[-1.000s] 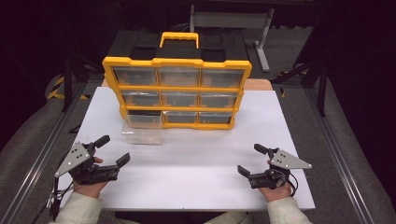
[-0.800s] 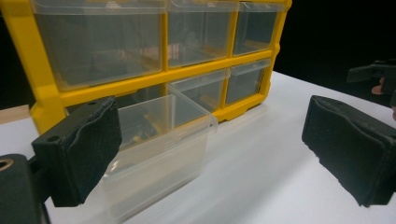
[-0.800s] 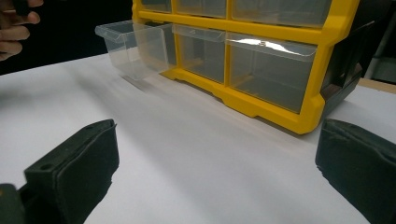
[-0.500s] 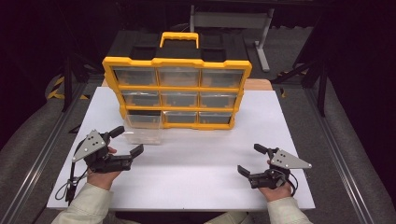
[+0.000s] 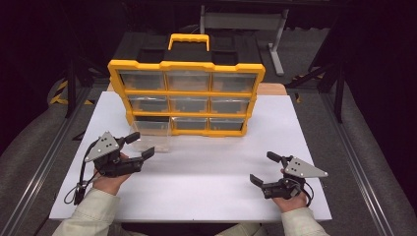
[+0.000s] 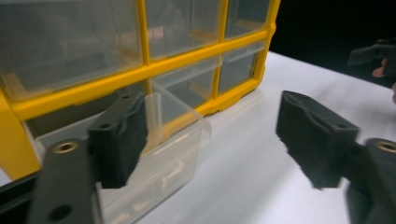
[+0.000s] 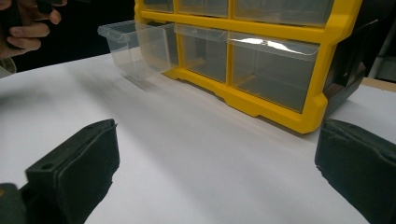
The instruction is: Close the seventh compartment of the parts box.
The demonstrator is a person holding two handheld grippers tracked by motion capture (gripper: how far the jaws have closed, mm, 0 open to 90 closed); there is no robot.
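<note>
A small clear plastic drawer [image 5: 152, 139] is pulled out of the bottom-left slot of the yellow organizer [image 5: 187, 97] and rests on the white surface [image 5: 211, 177] just in front of it. The drawer is see-through, open-topped and thin-walled, with a flat lip along its front; through its walls, pale small shapes show at the bottom, too blurred to name.

The left gripper [image 5: 137, 146] sits right at the drawer's front corner. In the left gripper view one finger [image 6: 119, 140] overlaps the drawer's near wall, while the other stands off over bare surface. Its fingers have just been closing, yet a wide gap remains and nothing is clamped.

The right gripper [image 5: 263, 169] rests well away from the organizer, fingers spread wide, holding nothing.
</note>
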